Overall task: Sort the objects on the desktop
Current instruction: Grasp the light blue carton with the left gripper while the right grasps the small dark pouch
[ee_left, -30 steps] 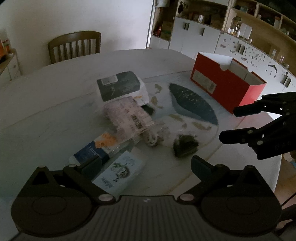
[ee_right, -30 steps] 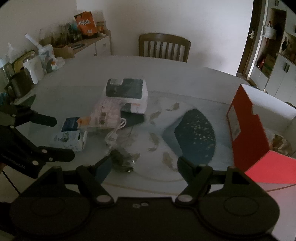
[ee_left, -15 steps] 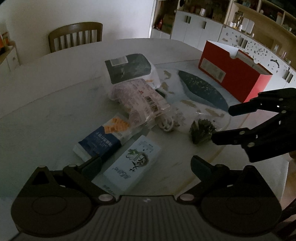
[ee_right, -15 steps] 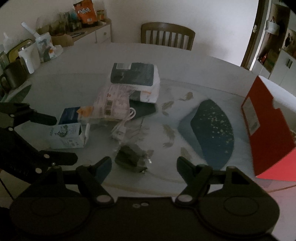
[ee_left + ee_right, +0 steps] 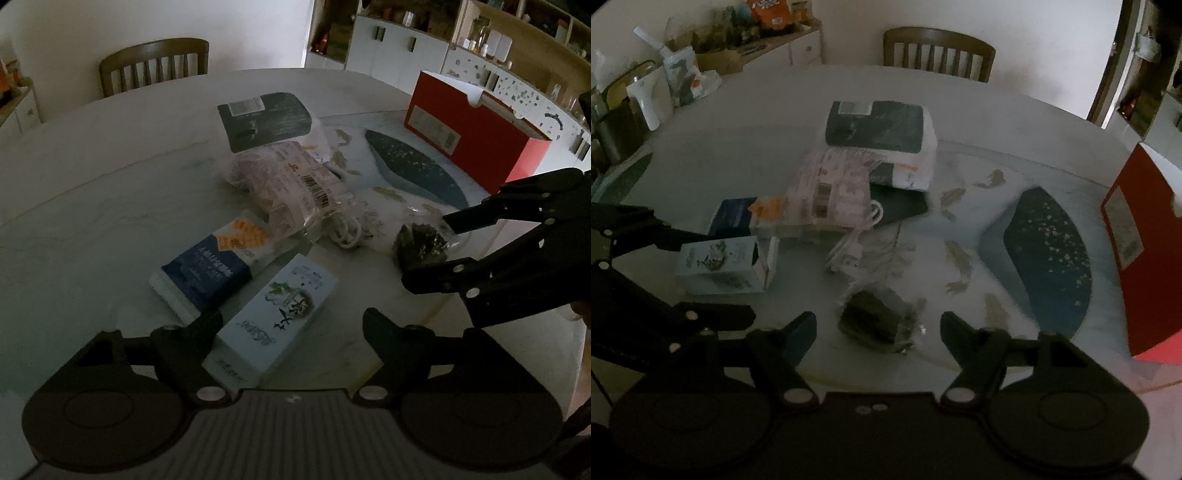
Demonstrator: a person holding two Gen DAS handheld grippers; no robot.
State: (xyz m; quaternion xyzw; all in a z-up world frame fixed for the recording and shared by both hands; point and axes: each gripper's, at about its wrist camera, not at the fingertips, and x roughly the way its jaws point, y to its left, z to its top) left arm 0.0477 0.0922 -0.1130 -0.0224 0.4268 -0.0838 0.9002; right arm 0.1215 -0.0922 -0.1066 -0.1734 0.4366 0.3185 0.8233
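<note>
On the round marble table [image 5: 92,206], the left gripper [image 5: 291,325] straddles the near end of a pale blue carton [image 5: 273,317], its jaws closing with the carton between them but the pads not clearly pressing. Just beyond the carton lies a navy-and-orange box [image 5: 210,266]. Farther right of the carton, the right gripper [image 5: 879,325] is closing around a dark cellophane packet [image 5: 875,321], pads still apart from it. The red storage box [image 5: 476,133] stands well beyond the packet.
</note>
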